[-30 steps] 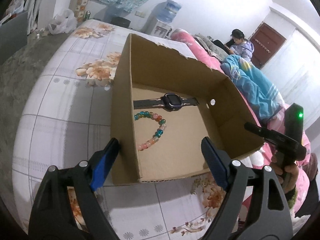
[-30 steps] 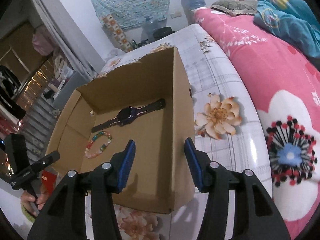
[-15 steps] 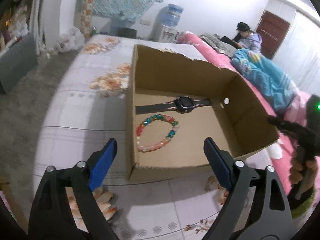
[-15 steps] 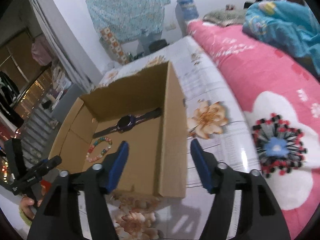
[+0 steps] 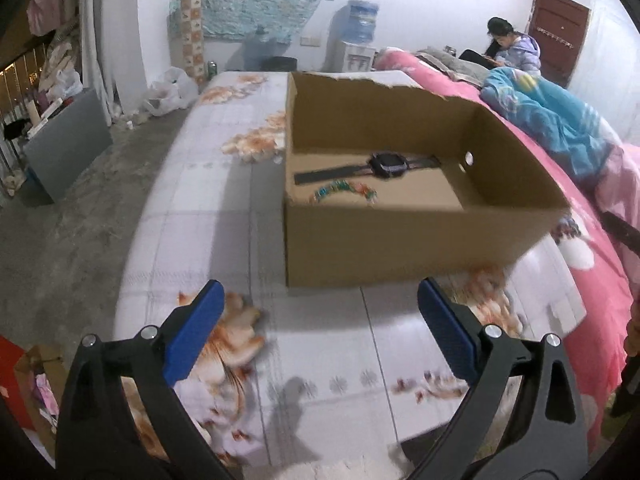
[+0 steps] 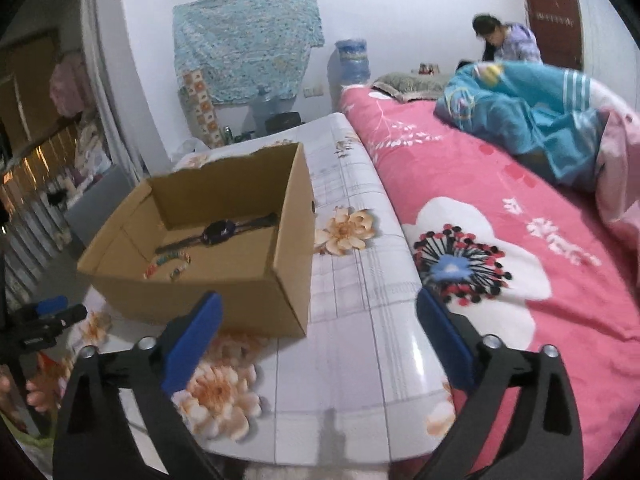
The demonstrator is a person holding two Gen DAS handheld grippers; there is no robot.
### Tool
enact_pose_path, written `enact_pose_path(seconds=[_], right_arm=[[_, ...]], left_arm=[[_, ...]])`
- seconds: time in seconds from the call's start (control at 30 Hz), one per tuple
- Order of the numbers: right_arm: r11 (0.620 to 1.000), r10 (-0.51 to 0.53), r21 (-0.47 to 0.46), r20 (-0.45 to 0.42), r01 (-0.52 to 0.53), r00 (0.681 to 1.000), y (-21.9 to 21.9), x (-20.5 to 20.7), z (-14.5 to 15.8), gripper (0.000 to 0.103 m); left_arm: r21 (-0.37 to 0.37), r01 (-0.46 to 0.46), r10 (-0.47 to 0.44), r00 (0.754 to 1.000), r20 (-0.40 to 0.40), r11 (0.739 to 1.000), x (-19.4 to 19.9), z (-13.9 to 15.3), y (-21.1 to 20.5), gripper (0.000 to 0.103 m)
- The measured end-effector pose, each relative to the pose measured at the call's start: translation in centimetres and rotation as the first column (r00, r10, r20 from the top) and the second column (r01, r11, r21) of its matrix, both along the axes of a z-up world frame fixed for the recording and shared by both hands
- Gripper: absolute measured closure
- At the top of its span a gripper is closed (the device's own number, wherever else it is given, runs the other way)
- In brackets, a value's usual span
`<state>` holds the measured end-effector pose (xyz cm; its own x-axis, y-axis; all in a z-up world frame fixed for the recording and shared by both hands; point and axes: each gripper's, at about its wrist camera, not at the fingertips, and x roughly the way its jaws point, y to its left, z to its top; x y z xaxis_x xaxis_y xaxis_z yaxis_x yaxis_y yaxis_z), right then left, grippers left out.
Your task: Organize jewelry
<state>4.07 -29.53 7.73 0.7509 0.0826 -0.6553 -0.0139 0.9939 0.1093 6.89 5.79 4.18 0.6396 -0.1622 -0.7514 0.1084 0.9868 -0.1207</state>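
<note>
Left wrist view: left gripper [image 5: 316, 304] spread wide, empty. Right gripper [image 6: 318, 312] likewise wide, empty. Cardboard box [image 5: 400, 240] on floral table [image 5: 224, 184] holds watch [image 5: 386, 165] and bead bracelet [image 5: 344, 191], side by side.

Bead bracelet [image 5: 345, 192] blurred, near half hidden behind cardboard box [image 5: 400, 240] front wall.

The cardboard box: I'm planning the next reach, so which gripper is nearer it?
Roughly equal. Left gripper faces the cardboard box squarely; right gripper sits off its near right corner. Both open, clear.
</note>
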Motion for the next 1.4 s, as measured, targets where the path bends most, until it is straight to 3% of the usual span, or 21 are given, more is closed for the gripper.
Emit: enact_pose_path(seconds=[0.13, 0.27, 0.4, 0.6, 0.77, 0.9, 1.07, 1.17, 1.27, 1.4], right_arm=[[0.994, 0.031, -0.099, -0.066, -0.038, 0.997, 2.4, -1.4, -2.6, 0.006], [0.990, 0.054, -0.121, -0.171, -0.076, 0.984, 4.6, -1.4, -6.6, 0.006], [0.981, 0.069, -0.162, -0.201, -0.103, 0.977, 6.1, -1.3, -8.9, 0.006], [0.965, 0.098, -0.211, -0.264, -0.157, 0.960, 7.3, -0.3, -11.4, 0.006], [0.971, 0.123, -0.168, -0.266, -0.171, 0.956, 7.0, -0.2, -11.7, 0.006], [0.971, 0.154, -0.146, -0.234, -0.191, 0.960, 6.5, -0.6, -12.0, 0.006], [0.968, 0.184, -0.117, -0.264, -0.221, 0.947, 6.2, 0.2, -11.2, 0.006], [0.967, 0.243, -0.032, -0.190, -0.253, 0.951, 6.4, 0.3, -9.4, 0.006], [0.943, 0.332, 0.005, -0.138, -0.334, 0.933, 7.8, 0.7, -8.1, 0.016], [0.917, 0.392, -0.004, -0.173, -0.399, 0.903, 9.6, 2.1, -8.3, 0.044]], left_arm=[[-0.016, 0.039, -0.040, 0.996, -0.075, 0.999, -1.0, -3.2, -1.2, 0.008], [0.011, 0.072, -0.069, 0.983, -0.171, 0.997, -0.6, -7.0, -3.1, 0.008], [0.135, 0.085, -0.064, 0.986, -0.151, 0.987, -0.7, -8.0, -4.6, 0.008], [0.133, 0.104, -0.085, 0.987, -0.137, 0.986, -1.3, -8.0, -4.7, 0.007], [0.136, 0.129, -0.105, 0.980, -0.169, 0.982, -1.1, -7.7, -4.7, 0.007], [0.137, 0.128, -0.107, 0.983, -0.152, 0.982, -0.7, -7.5, -4.7, 0.007], [0.137, 0.152, -0.133, 0.981, -0.142, 0.979, -0.9, -7.9, -4.9, 0.007], [0.136, 0.171, -0.154, 0.979, -0.130, 0.976, -0.9, -8.2, -4.9, 0.007], [0.135, 0.179, -0.164, 0.980, -0.116, 0.974, -1.0, -8.3, -5.1, 0.007], [0.133, 0.179, -0.167, 0.981, -0.095, 0.975, -1.2, -8.4, -5.1, 0.007]])
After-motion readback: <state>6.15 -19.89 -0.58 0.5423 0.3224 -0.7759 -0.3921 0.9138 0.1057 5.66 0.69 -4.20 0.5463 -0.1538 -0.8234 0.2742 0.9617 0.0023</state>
